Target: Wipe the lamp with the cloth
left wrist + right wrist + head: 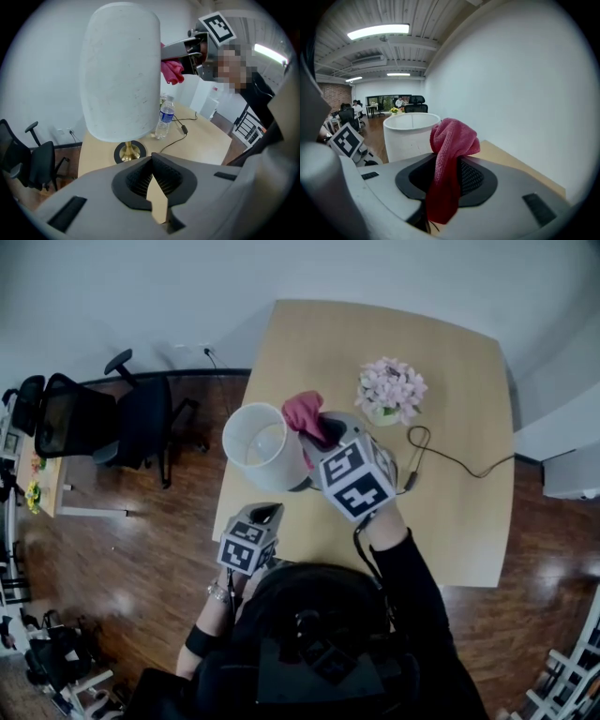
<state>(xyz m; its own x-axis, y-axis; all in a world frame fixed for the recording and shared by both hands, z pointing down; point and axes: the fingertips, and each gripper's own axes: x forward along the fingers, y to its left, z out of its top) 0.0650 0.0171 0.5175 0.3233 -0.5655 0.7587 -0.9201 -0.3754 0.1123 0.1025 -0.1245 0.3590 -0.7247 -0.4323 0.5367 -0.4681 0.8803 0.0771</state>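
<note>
the right gripper [445,183] is clamped on the pink cloth [452,140] at 2 o'clock of the white lamp [258,446], while the left gripper [152,180], jaws together on nothing, hangs at its 6 o'clock, only that gripper's own view showing the brass base [127,151] and a water bottle [164,117].

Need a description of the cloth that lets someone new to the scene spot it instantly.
On the light wooden table, find the white lamp shade near the left edge. Beside its top rim is the cloth, bunched in the right claw. It is deep pink-red fabric held in the air, unlike the paler pink flowers standing on the table.
</note>
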